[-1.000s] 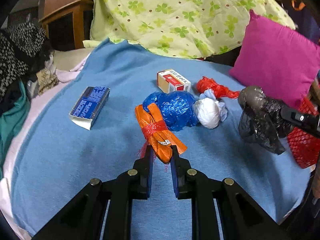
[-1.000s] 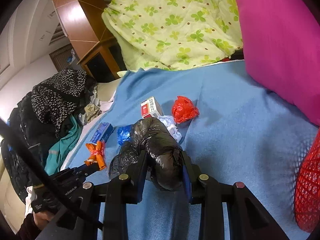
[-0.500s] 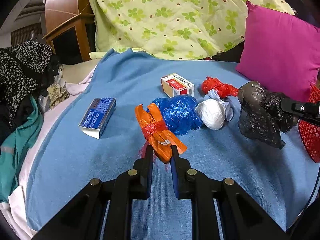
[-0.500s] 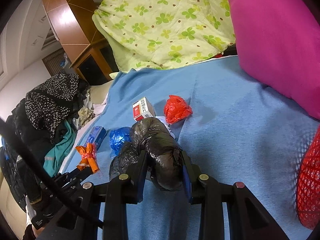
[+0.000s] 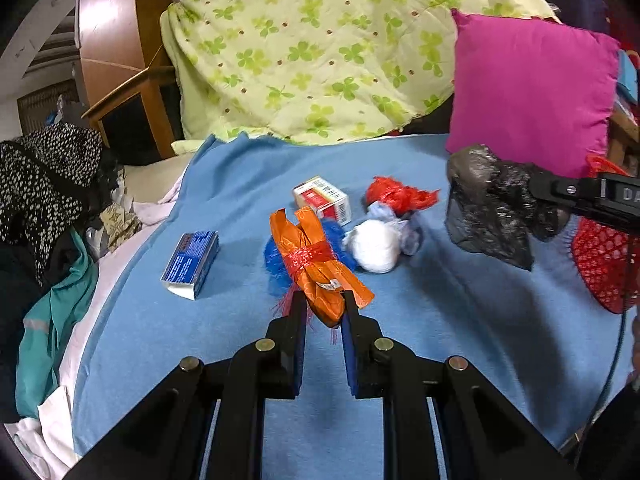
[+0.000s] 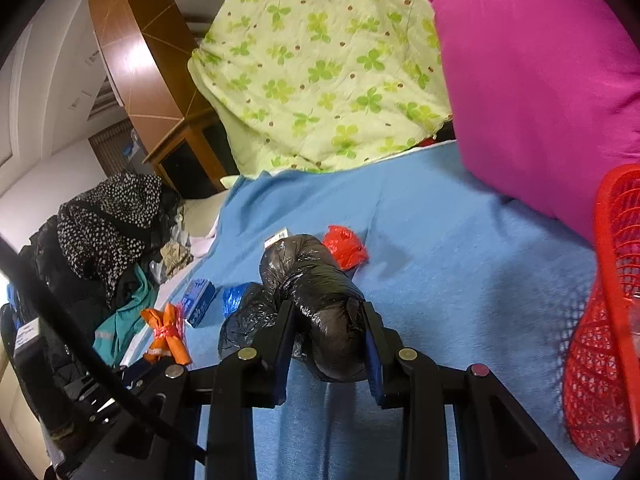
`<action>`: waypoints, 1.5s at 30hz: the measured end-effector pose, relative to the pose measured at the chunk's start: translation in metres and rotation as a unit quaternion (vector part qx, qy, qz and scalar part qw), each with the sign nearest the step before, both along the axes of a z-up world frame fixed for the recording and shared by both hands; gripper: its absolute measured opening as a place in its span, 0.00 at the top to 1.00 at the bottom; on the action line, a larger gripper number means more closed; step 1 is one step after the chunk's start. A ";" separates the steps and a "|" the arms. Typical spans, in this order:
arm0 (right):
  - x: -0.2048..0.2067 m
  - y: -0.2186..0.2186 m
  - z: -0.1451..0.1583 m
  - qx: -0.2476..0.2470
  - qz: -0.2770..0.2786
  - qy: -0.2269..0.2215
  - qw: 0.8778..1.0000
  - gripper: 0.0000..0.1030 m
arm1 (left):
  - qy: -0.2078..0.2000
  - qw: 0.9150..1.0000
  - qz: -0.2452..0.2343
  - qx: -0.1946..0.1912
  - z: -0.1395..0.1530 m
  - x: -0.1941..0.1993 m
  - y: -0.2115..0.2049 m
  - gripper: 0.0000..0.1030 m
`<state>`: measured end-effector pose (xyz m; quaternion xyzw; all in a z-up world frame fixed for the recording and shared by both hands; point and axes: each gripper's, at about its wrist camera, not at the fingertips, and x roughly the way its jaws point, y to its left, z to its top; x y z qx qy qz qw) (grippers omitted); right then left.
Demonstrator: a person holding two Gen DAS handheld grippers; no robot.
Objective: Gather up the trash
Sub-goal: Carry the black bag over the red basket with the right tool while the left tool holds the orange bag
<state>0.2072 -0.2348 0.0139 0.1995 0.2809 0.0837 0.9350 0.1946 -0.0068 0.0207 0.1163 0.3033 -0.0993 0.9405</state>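
Both grippers are loaded right now! The left gripper (image 5: 323, 309) is clamped tight on one orange wrapper bundle (image 5: 316, 260), tied round the middle with a red band, and it hangs clear above the blue blanket (image 5: 200, 340). The right gripper (image 6: 326, 334) has its jaws pressed against one crumpled black plastic bag (image 6: 320, 296), which bulges out between the pads; from the left wrist view that bag sits at about three o'clock, just in front of the red mesh basket (image 5: 604, 264).

Count what lies on the blanket: two small boxes, one blue (image 5: 192, 264) at nine o'clock of the orange bundle, one red-and-white (image 5: 324, 200) at twelve. Three bags are there too: one blue bag (image 5: 276, 260) half hidden behind the bundle, one white knotted bag (image 5: 376, 244) at two o'clock touching it, and one red bag (image 5: 396, 196) just beyond the white one.

One magenta pillow (image 5: 528, 88) stands at the back right, beside one green clover quilt (image 5: 320, 40). One heap of clothes (image 5: 48, 184) is at far left.
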 end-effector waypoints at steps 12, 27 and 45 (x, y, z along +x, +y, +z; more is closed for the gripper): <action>-0.034 -0.018 0.019 0.015 -0.021 -0.046 0.999 0.67 | -0.041 0.999 -0.026 0.014 0.043 -0.033 -0.031 0.83; -0.091 -0.049 0.057 -0.001 -0.061 -0.128 0.990 0.67 | -0.066 0.996 -0.063 0.025 0.067 -0.059 -0.076 0.83; -0.120 -0.094 0.060 0.016 -0.108 -0.156 0.982 0.67 | -0.079 0.990 -0.114 0.039 0.080 -0.073 -0.136 0.83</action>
